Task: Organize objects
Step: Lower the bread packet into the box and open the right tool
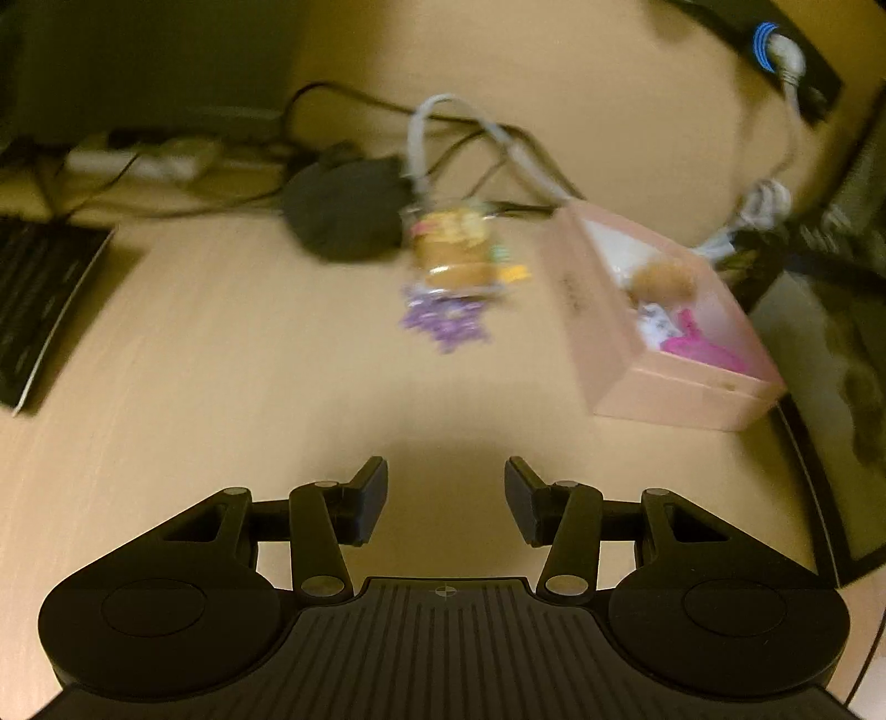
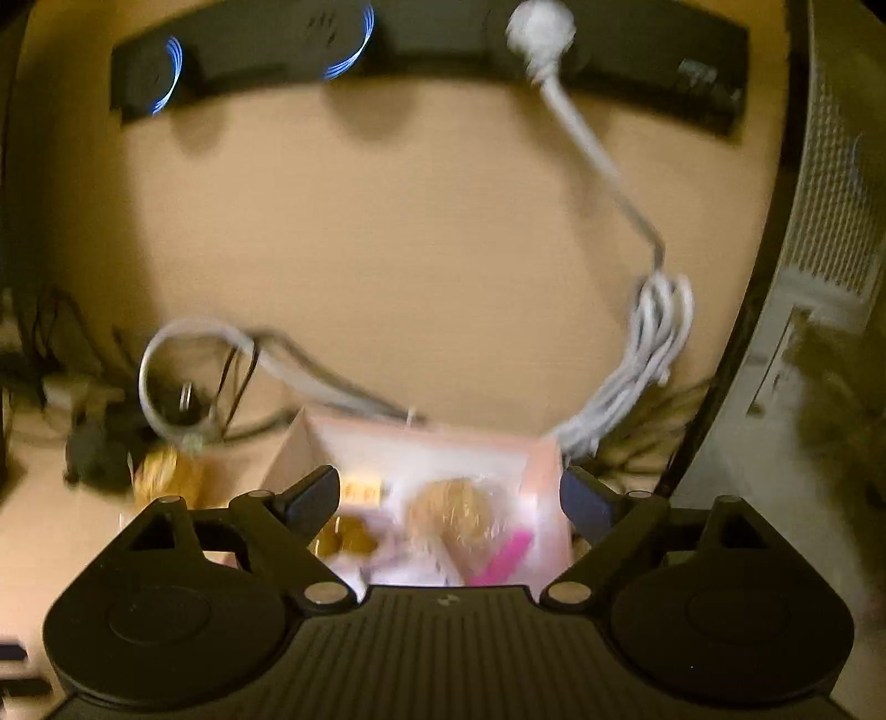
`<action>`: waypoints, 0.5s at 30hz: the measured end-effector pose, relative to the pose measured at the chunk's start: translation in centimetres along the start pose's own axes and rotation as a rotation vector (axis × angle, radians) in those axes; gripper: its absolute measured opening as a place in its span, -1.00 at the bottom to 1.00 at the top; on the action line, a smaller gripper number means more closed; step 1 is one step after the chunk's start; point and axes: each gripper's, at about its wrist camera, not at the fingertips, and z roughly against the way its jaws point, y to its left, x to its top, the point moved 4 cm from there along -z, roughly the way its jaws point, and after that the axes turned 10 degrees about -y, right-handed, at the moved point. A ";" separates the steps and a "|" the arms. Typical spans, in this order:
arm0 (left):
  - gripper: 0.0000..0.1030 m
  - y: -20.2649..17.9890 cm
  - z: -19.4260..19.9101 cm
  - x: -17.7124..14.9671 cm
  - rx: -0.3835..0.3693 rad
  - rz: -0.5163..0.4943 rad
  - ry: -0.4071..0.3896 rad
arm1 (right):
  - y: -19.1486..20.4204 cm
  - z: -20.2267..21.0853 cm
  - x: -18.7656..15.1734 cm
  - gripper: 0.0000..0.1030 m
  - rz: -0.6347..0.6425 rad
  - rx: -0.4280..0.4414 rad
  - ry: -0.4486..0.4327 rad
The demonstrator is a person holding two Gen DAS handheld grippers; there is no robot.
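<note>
A pink open box point(image 1: 620, 354) lies on the wooden desk at the right, holding a wrapped bun point(image 1: 662, 277), a pink item point(image 1: 700, 343) and white packets. A clear snack packet point(image 1: 459, 249) with purple print lies on the desk left of the box. My left gripper point(image 1: 446, 498) is open and empty, low over the bare desk, well short of the packet. In the right wrist view my right gripper point(image 2: 448, 498) is open and empty directly above the box point(image 2: 542, 459), over the bun point(image 2: 459, 509) and gold sweets point(image 2: 343, 537). The snack packet point(image 2: 166, 471) shows at left.
A black round device point(image 1: 343, 210) with tangled cables sits behind the packet. A keyboard point(image 1: 39, 299) lies at the left. A black power strip point(image 2: 421, 50) with a white plug and a coiled white cable point(image 2: 637, 365) hangs on the wall. A dark mat point(image 1: 819, 399) lies right of the box.
</note>
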 end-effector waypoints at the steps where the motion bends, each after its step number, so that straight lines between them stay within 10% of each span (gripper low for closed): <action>1: 0.00 0.5 -0.3 0.2 0.004 0.017 0.002 | 0.3 0.5 -0.8 0.72 0.002 0.006 0.007; 9: -0.01 0.1 -5.0 5.8 -0.069 0.069 -0.069 | 3.7 6.3 -7.6 0.82 0.047 0.026 0.095; 15: 0.00 -1.9 -10.0 10.0 0.017 -0.015 -0.079 | 5.0 10.9 -10.3 0.83 0.088 0.007 0.122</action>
